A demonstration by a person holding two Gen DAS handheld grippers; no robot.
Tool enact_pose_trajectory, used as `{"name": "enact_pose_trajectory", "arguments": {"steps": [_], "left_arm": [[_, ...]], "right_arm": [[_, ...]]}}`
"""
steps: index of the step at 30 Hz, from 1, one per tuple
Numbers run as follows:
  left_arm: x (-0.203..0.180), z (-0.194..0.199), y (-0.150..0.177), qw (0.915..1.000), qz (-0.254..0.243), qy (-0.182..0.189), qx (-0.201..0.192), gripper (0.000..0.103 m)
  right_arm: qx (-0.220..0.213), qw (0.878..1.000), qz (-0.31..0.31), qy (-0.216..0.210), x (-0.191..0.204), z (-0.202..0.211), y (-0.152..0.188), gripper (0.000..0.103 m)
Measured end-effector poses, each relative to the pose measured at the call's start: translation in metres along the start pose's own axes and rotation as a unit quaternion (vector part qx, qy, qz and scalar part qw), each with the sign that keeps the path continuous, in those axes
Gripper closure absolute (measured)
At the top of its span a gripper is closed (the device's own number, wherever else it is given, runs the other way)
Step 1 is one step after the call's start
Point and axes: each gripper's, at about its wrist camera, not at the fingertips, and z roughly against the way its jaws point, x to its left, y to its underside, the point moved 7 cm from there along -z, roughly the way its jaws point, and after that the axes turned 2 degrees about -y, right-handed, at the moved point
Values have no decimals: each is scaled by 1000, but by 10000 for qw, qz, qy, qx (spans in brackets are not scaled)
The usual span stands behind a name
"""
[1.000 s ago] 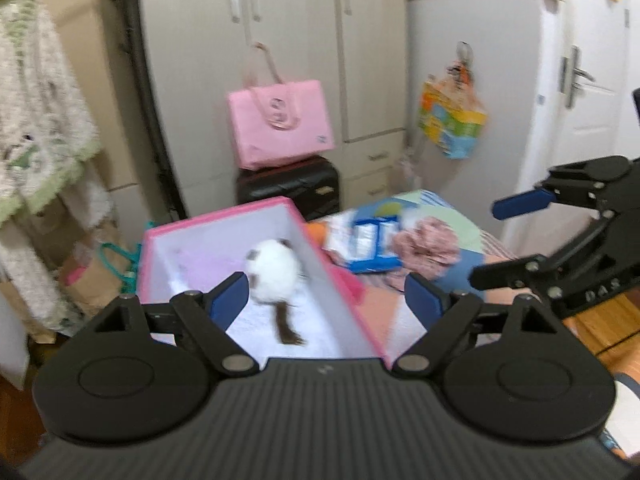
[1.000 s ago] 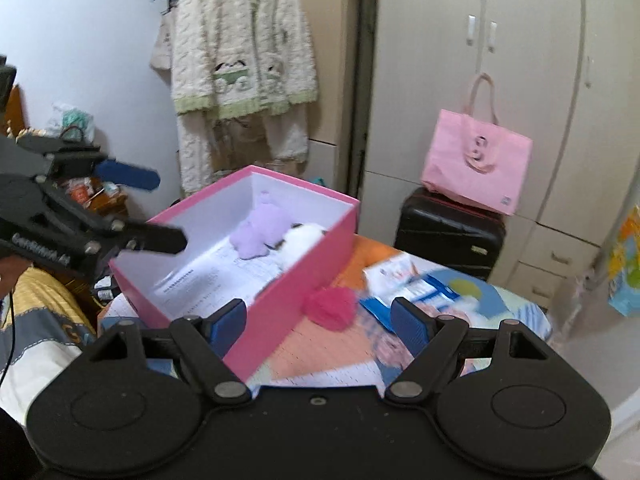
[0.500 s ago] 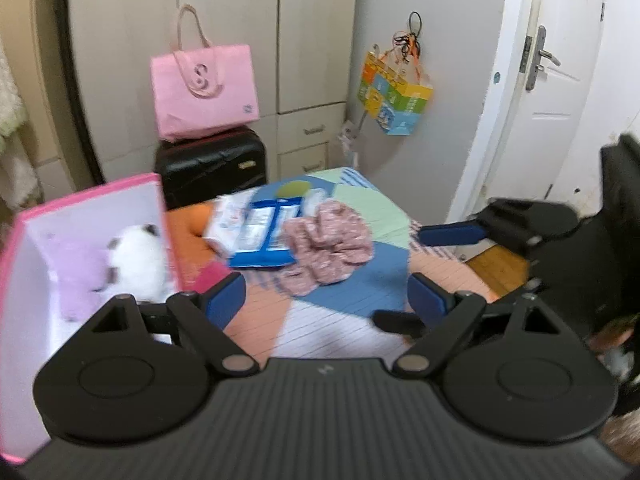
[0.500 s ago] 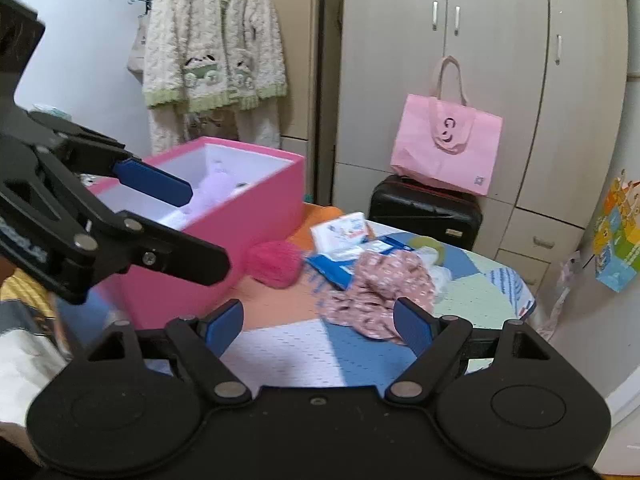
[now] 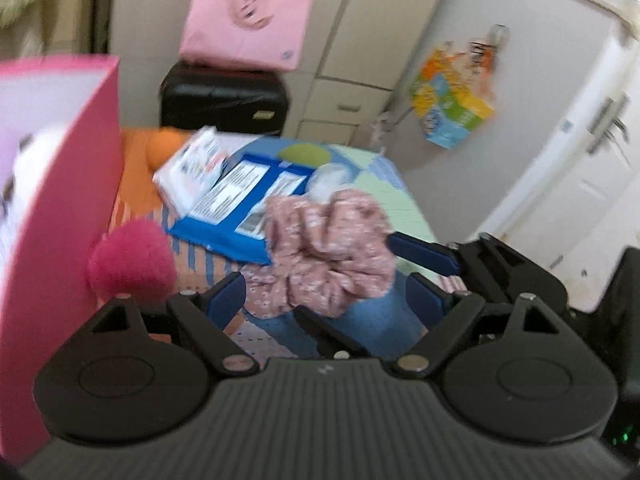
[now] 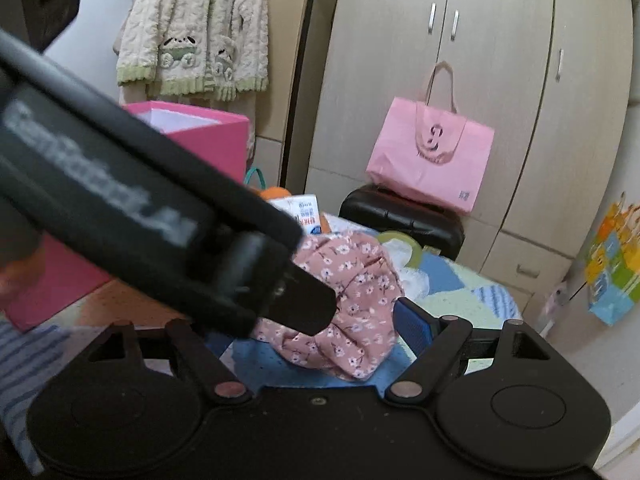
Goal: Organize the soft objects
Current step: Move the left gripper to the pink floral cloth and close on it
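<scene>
Grippers (image 5: 326,300) (image 6: 316,320) have closed in around floral scrunchie (image 5: 332,248).

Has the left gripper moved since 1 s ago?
Yes. The left gripper has swung right, away from the pink box, and in toward the floral scrunchie; its open fingers now frame it.

A crumpled pink floral scrunchie (image 5: 328,252) lies bunched on the patchwork cloth, its edge over a blue packet. A fuzzy magenta pom-pom (image 5: 132,262) sits against the open pink box (image 5: 60,184), which holds a white plush (image 5: 34,160).
</scene>
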Motion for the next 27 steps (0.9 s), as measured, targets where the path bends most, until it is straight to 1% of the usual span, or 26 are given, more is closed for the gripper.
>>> {"name": "enact_pose_trajectory", "arguments": {"steps": [2,5,8,10,12,13,15,16,17,18,20,22,25,27], "left_arm": [[7,-15,0,9997,207,-110,-8,17],[12,-30,1,9992,316,-255,-26,18],[16,-43,6,9987,373,-327,74,19],[16,-44,8,9988,309,-388,-41,21],[15,-44,8,9984,192,-532,-94,22],[15,-46,9,9979,99,-625,-113,22],[14,-46,10,9974,-42,-707,-123,25],[14,-45,10,9973,-66,-717,-117,32],[13,-43,11,9977,-75,-668,-86,44],[13,-41,12,9983,-69,-579,-50,50],[12,-37,13,9993,32,-354,79,65],[11,-35,14,9995,-19,-278,161,74],[7,-28,17,9990,-179,-350,199,77],[6,-23,20,9988,-240,-365,220,77]], "right_arm": [[192,9998,-39,31,-4,-12,4,17],[424,9990,-144,-67,-5,-26,9,17],[454,9987,-216,-79,-5,-26,8,18],[490,9982,-333,-134,-5,-25,8,24],[466,9976,-459,-231,-8,-26,8,38],[436,9978,-452,-232,-9,-25,8,43],[393,9980,-443,-236,-5,-23,8,58],[393,9977,-493,-237,-4,-22,9,61],[389,9975,-556,-219,-3,-21,9,68],[377,9970,-637,-217,-3,-19,9,73],[370,9959,-768,-297,-1,-18,12,73],[371,9955,-817,-311,2,-14,14,76],[372,9937,-998,-337,6,-9,16,79],[383,9922,-1135,-356,9,-5,17,79]]}}
